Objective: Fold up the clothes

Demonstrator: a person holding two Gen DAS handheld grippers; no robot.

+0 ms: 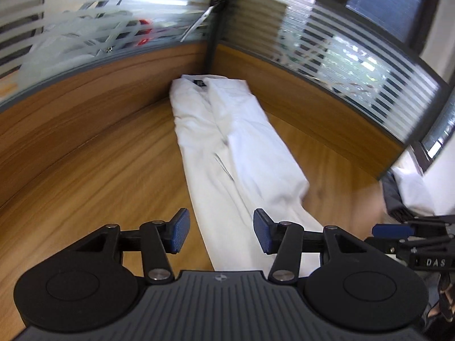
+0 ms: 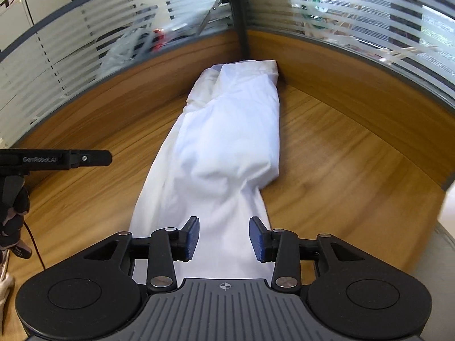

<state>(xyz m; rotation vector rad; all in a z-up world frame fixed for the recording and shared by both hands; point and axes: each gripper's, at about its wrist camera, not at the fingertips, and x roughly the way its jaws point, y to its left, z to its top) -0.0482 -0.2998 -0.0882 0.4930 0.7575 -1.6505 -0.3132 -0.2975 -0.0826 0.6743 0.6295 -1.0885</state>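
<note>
1. We hold both grippers above the near end of a white garment (image 1: 227, 147) that lies on the wooden desk (image 1: 99, 170), folded lengthwise into a long narrow strip.
2. The strip's long axis runs straight away from us: its collar end sits in the far corner of the desk, against the wooden partition (image 1: 85, 91), and its near end passes beneath both grippers towards the near edge.
3. Our left gripper (image 1: 221, 231) has its jaws parted with nothing between the blue pads; the cloth shows below the gap, not in it.
4. Our right gripper (image 2: 224, 237) is likewise released, its pads apart and empty, the cloth lying under them.
5. In the right wrist view a folded-over layer bulges midway along the strip, towards its right edge.
6. Both grippers are about equally near the near end, the left one towards the strip's left edge and the right one towards its right edge, as far as we can judge.
7. We judge the next fold to run along the long axis: near end taken at both edges and carried towards the far corner.
8. The risk is uneven lifting that skews the strip.
</note>
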